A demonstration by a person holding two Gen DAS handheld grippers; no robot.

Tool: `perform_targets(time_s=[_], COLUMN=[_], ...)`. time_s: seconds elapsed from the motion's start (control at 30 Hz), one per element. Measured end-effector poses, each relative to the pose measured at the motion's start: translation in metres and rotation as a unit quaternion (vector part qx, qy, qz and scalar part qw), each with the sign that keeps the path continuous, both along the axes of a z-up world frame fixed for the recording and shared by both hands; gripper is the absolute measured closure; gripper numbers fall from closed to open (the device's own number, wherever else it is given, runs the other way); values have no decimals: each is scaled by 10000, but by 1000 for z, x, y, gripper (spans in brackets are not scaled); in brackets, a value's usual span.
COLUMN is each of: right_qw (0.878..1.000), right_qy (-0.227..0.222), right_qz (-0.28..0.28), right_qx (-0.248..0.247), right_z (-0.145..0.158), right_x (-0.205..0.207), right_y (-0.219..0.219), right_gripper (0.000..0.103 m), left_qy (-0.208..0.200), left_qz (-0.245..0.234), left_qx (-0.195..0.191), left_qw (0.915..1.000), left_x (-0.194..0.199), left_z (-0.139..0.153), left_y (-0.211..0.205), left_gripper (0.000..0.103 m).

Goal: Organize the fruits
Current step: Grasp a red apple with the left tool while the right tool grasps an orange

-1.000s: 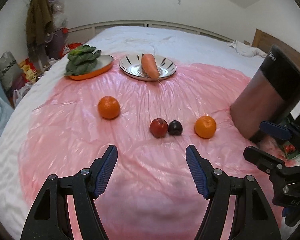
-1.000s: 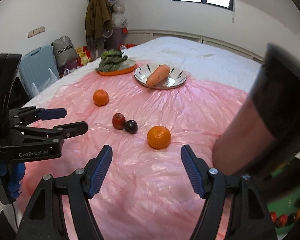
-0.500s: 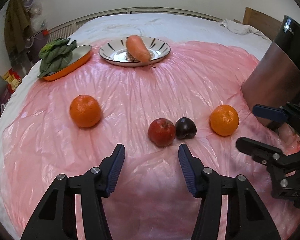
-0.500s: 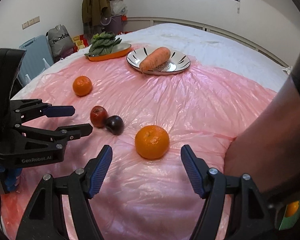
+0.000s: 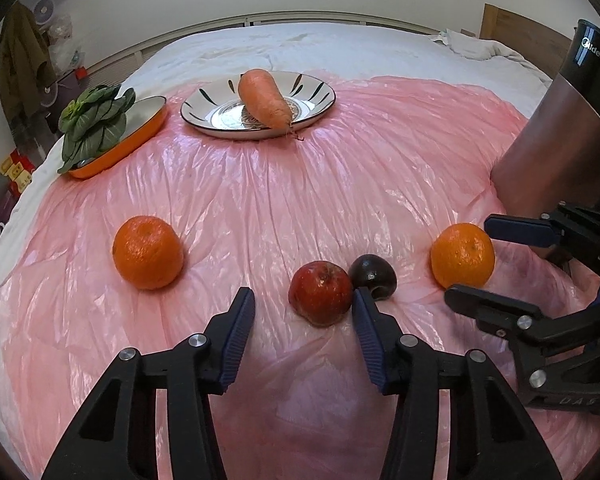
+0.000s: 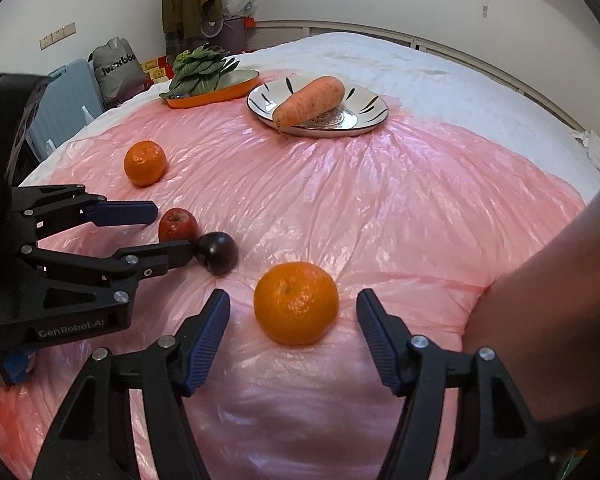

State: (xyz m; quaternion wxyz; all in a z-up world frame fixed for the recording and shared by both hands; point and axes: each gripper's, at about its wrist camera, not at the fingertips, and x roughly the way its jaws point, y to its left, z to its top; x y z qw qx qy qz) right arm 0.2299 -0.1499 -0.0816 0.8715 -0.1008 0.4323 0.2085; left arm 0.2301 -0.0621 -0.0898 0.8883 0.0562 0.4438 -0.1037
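Observation:
A red apple and a dark plum lie touching on the pink plastic sheet. My left gripper is open, its jaws to either side of the apple; the right jaw tip touches the plum. An orange lies to the left, a second orange to the right. My right gripper is open, its jaws around that second orange. The apple, plum and left gripper also show in the right wrist view.
A striped plate holds a carrot at the back. An orange dish holds leafy greens at the back left. A tall dark and copper cylinder stands at the right. The sheet lies on a white bed.
Both grippers have moved forward and lower. The left now straddles the apple, the right now straddles the right orange. Both stay open.

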Motion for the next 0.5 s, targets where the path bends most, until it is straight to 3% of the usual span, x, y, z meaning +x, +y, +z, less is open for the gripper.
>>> perform_targets(time_s=[0.17, 0.27, 0.43, 0.5], right_qw=[9999, 9998, 9992, 9989], right_qy=[141, 178, 257, 278], right_qz=[32, 22, -28, -44], right_qx=[4, 72, 311, 378], right_z=[-10, -14, -16, -16], right_x=[6, 8, 9, 9], right_y=[3, 1, -6, -8], right_gripper=[0, 19, 20, 19], left_qy=[40, 66, 107, 123], left_qz=[2, 19, 23, 7], left_qx=[-77, -178, -428, -600], left_qw=[10000, 9998, 9990, 9981], left_x=[6, 9, 12, 12], left_z=[-4, -5, -7, -7], left_y=[0, 2, 6, 9], left_gripper=[58, 58, 60, 65])
